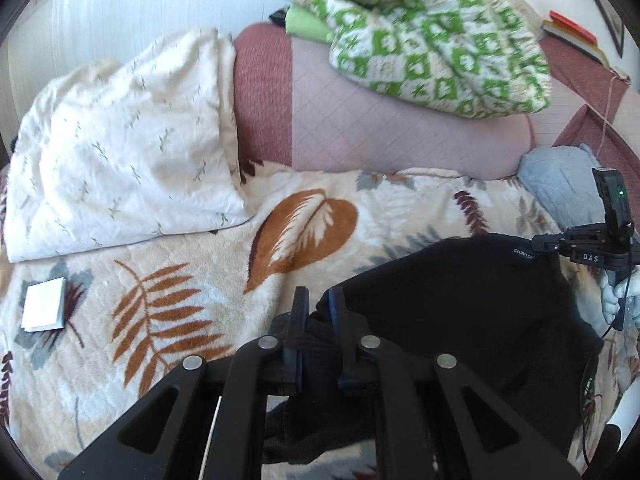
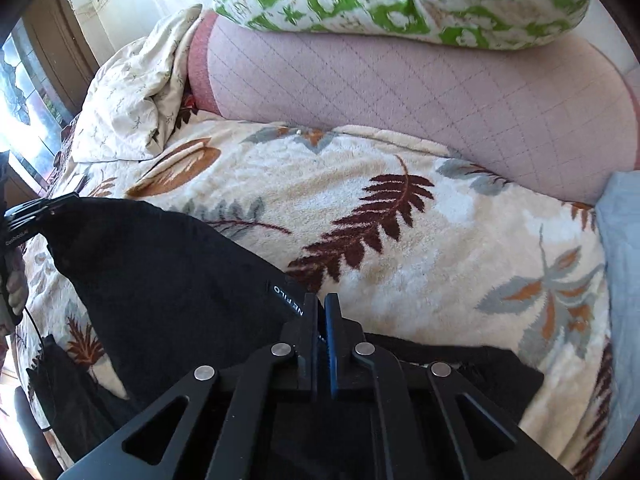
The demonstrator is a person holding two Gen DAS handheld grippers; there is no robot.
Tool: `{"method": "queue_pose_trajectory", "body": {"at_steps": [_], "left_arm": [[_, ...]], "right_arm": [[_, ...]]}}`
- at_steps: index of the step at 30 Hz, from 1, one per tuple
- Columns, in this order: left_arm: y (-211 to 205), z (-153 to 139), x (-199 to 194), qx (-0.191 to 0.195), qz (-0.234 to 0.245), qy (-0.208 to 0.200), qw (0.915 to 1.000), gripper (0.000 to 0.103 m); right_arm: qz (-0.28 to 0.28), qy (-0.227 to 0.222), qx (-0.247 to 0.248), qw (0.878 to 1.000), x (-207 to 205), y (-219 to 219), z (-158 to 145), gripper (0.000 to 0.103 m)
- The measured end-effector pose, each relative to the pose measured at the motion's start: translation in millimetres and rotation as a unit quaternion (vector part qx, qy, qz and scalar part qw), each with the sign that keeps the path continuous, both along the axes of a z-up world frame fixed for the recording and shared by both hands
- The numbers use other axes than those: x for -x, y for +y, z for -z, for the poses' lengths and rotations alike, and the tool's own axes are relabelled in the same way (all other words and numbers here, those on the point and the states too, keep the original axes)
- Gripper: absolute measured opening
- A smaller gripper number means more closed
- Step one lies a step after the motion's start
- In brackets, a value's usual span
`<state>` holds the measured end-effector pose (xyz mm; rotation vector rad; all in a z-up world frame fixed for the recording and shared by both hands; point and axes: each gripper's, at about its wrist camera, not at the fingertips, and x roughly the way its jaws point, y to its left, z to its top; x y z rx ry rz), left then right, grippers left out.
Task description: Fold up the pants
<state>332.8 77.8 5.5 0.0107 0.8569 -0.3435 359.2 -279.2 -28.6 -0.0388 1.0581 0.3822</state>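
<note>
Left tool (image 1: 318, 300) is clamped tight on a bunched edge of the black pants (image 1: 460, 312), cloth wedged right between its fingers. Right tool (image 2: 322, 308) is pinched narrow on the other end of that same edge, gripping just beside a small label (image 2: 288, 300). The pants hang stretched between the two, the rest draped across the leaf-patterned blanket (image 2: 400, 220) on the bed.

To do this step well, I'd say keep both grips level and the edge taut, so the fabric lays over in one clean fold and doesn't sag in the middle.

Writing now: the label reads something like "NEPILO", though I can't be sure of every letter. In the left view, the right tool's body shows "DAS" (image 1: 591, 258). A white pillow (image 1: 120, 144) and a green-patterned duvet (image 1: 432, 36) sit well clear behind.
</note>
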Motion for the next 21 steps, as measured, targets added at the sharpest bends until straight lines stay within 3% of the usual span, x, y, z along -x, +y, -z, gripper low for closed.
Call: {"method": "queue_pose_trajectory", "body": {"at_steps": [6,10,15,18,21], "left_arm": [[-2.1,-40.6,83.8,0.005,0.02,-0.046,0.9987,0.01],[-1.9,-49.0,150.3,0.005,0.033,-0.066,0.9973,0.01],[8.4,-24.1,222.3,-0.006,0.026,-0.064,0.9976,0.011],[11.8,8.5,252.9,-0.041,0.018,-0.05,0.9978,0.019],[22.3,34.0,277.4,-0.042,0.014,-0.017,0.9989,0.022]], "right_arm": [[0.016,-0.018,-0.02,0.999,69.4,-7.2,-35.9,0.003],[0.028,-0.02,-0.04,0.999,131.2,-16.6,-45.8,0.003],[0.021,0.005,-0.064,0.998,207.6,-18.2,-29.4,0.003],[0.013,0.041,-0.074,0.996,243.2,-12.4,0.3,0.003],[0.032,0.064,-0.067,0.995,268.4,-10.1,28.7,0.004]]}}
